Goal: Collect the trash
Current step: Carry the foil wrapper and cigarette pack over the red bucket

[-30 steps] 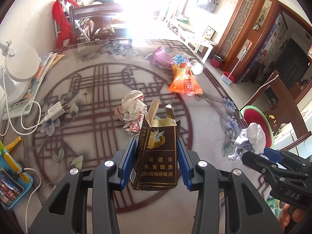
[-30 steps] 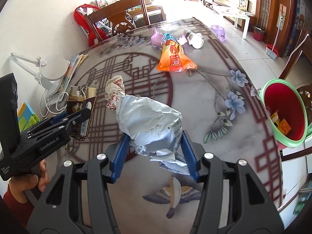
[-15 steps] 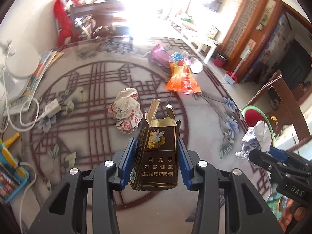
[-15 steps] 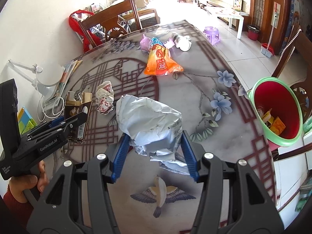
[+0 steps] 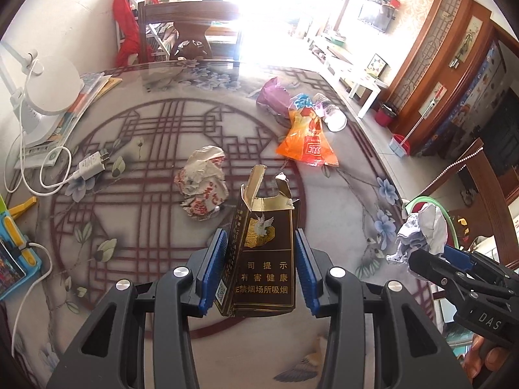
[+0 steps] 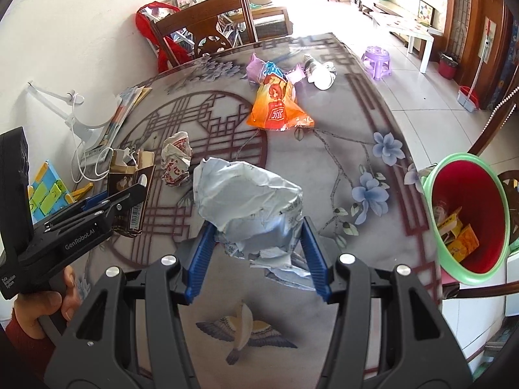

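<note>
Left tool (image 5: 262, 270) clamped on a torn-open dark brown cigarette pack (image 5: 264, 259), blue pads on both sides, pack upright, flap ripped at top. Pack face: gold bird emblem, Chinese warning lines reading 提示 / 有害健康 / 禁烟场所吸烟, small QR-type code on its left edge. From the right wrist view the same pack (image 6: 129, 191) sits at 9 o'clock; left tool body there reads "GenRobot.AI", with "Data Acquisition System" on its grip.

Right tool (image 6: 256, 253) clamped on a crumpled grey-white paper wad (image 6: 246, 207); small print on the wad, too fine to read. In the left wrist view that wad (image 5: 421, 230) is at 3 o'clock, and the right tool's body shows "DAS".

Still lying on the patterned tabletop (image 5: 155, 227): crumpled red-and-white wrapper (image 5: 202, 191) at 11 o'clock of the pack; orange snack bag (image 5: 306, 142) with red Chinese logo, at 1 o'clock; purple bag (image 5: 272, 97) and tipped white cup (image 5: 335, 120) beyond it.

Green-rimmed red bin (image 6: 467, 214) off the tabletop edge at 3 o'clock in the right wrist view, yellow scraps inside.
</note>
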